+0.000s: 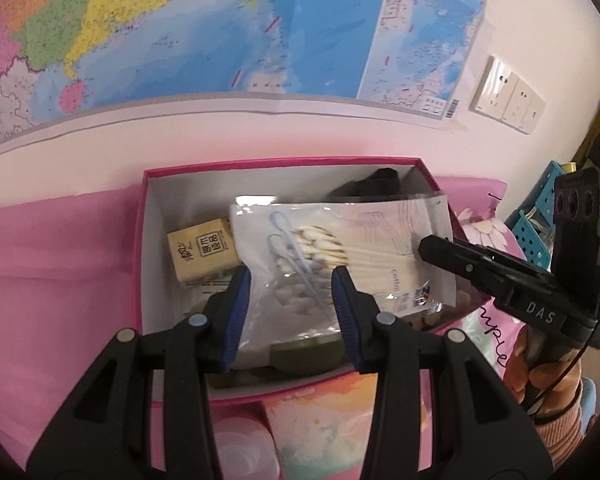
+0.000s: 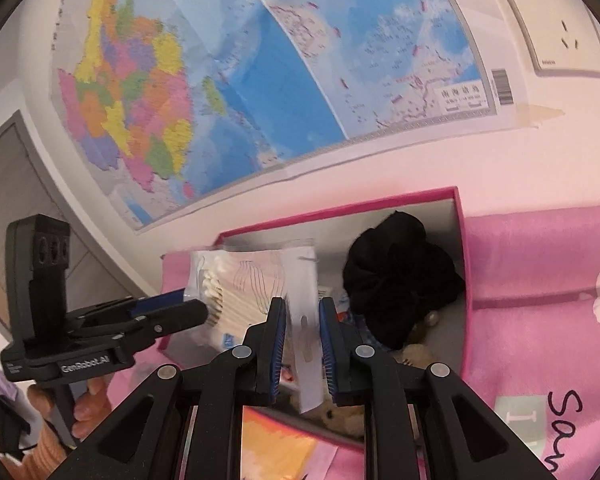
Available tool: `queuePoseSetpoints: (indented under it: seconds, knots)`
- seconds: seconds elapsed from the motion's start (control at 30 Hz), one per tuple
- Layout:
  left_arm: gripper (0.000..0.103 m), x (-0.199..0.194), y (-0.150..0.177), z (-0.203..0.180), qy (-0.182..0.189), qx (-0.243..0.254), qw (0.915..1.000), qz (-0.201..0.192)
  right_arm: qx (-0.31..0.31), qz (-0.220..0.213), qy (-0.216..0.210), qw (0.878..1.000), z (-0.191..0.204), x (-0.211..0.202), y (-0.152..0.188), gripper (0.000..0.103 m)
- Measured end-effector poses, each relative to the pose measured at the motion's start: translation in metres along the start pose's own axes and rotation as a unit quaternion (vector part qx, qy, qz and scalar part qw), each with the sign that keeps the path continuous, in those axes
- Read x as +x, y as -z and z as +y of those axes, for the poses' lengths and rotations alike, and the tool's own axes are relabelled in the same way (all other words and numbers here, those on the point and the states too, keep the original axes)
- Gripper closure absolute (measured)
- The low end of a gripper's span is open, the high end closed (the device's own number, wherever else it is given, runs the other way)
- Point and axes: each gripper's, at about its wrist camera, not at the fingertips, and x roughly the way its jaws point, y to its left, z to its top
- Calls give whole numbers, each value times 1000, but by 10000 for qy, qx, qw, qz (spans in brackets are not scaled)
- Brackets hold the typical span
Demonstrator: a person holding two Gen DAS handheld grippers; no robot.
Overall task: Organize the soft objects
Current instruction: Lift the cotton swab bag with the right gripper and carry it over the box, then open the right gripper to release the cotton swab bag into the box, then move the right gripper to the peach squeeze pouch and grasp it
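A pink box (image 1: 140, 248) with a white inside sits on the pink sheet. A clear bag of cotton swabs (image 1: 300, 248) hangs over it. My left gripper (image 1: 292, 308) is shut on the bag's near end, a blue pad on each side. My right gripper (image 2: 303, 344) is open, and the bag's white edge (image 2: 306, 360) hangs loose between its pads. In the left wrist view the right gripper (image 1: 424, 246) comes in from the right at the bag's edge. In the right wrist view the left gripper (image 2: 196, 308) sits at the bag's (image 2: 252, 280) far end. A black scrunchie (image 2: 400, 280) lies in the box's far corner.
A tan tissue pack (image 1: 202, 252) and a green thing (image 1: 300, 356) lie in the box. A tan plush (image 2: 340, 416) shows at its near wall. A pastel packet (image 1: 324, 424) lies in front of the box. A map (image 1: 220, 32) and sockets (image 1: 508, 96) are on the wall. Blue baskets (image 1: 536, 236) stand at the right.
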Motion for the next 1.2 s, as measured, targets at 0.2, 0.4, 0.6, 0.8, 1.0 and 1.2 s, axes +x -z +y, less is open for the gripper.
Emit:
queuePoseSetpoints:
  seconds: [0.2, 0.4, 0.6, 0.8, 1.0, 1.2]
  knots:
    - [59, -1, 2, 4, -14, -105, 9999, -34, 52, -2, 307, 9995, -6, 8, 3, 68]
    - [59, -10, 12, -3, -42, 71, 9998, -176, -74, -61, 483, 9988, -4, 2, 9, 61]
    - [59, -38, 27, -8, 140, 222, 9985, -484, -254, -104, 522, 9983, 4, -8, 17, 61]
    - [59, -89, 61, -14, 496, 554, 9928, -944, -470, -202, 135, 9986, 23, -39, 32, 53]
    - [58, -112, 97, -9, 540, 633, 9921, -944, -779, 31, -329, 9964, 43, -68, 57, 48]
    - [58, -102, 144, -1, 554, 434, 9967, -415, -874, 444, -545, 9937, 55, -78, 98, 46]
